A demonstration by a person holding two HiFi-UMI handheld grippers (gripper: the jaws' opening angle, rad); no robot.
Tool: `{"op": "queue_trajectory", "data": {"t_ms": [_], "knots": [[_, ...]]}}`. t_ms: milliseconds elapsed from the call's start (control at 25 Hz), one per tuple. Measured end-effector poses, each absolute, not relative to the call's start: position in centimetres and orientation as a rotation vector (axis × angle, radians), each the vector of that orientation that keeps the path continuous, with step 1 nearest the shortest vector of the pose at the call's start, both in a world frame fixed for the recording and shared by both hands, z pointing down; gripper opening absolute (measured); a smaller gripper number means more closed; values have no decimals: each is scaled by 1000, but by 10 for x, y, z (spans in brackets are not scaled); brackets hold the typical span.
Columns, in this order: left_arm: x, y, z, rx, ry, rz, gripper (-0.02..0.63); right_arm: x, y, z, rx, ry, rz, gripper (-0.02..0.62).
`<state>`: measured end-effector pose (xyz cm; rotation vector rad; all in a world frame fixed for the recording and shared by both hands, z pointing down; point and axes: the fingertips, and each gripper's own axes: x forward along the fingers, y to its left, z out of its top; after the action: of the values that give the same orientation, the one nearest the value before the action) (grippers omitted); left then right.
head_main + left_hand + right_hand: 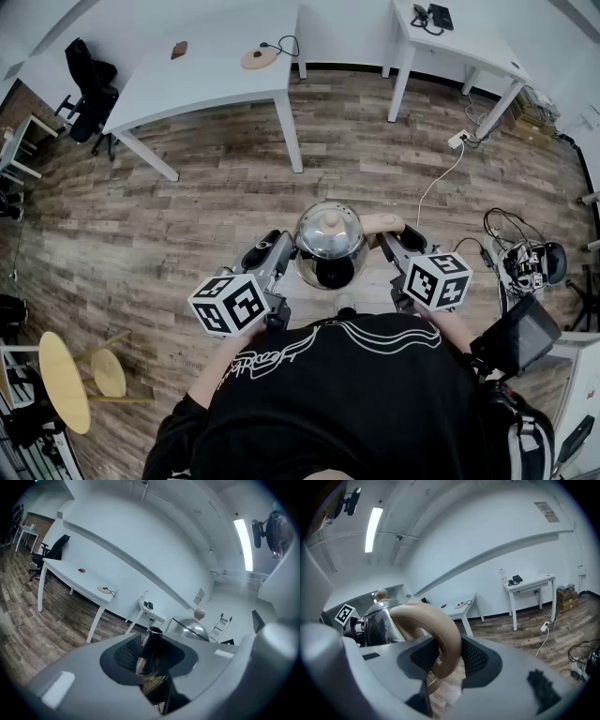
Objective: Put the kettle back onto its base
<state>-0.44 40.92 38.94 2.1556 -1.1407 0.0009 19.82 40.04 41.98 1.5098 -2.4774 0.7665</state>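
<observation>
**Kettle held by both ends, base far across the room**

Nearest the person's chest, the two tongs flank the kettle, which hangs in the air over the wooden floor.

The left gripper is on the kettle's left side. Its jaws are pinched on the dark, shiny spout, which stands up between the pads.

The right gripper is on the kettle's right side. Its jaws are set wide around the thick tan handle and clamp its loop.

The body is polished metal, rounded like a ball, with a domed lid and a pale knob on top. I judge it stiff and smooth, likely to slip on bare metal, and heavier if it holds water, which cannot be told here. The handle is the sound place to carry it, being matte, thick and made for the load. The narrow, slick spout serves best only to steady the kettle and stop it swinging.

Well beyond the kettle, the round base lies with its cord on the near corner of a white table. The kettle must be carried there level and set down upright.
</observation>
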Motion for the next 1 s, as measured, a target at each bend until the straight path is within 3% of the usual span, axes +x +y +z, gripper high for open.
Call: {"op": "queue_trajectory", "data": {"t_ms": [440,1000], "knots": [[51,325,368,2166,-1220,-37,94,253,313,405,1445,-2535,738,147],[33,236,386,2136,-1242,-55,94,235,220,423,1415,-2548,751,147]]}}
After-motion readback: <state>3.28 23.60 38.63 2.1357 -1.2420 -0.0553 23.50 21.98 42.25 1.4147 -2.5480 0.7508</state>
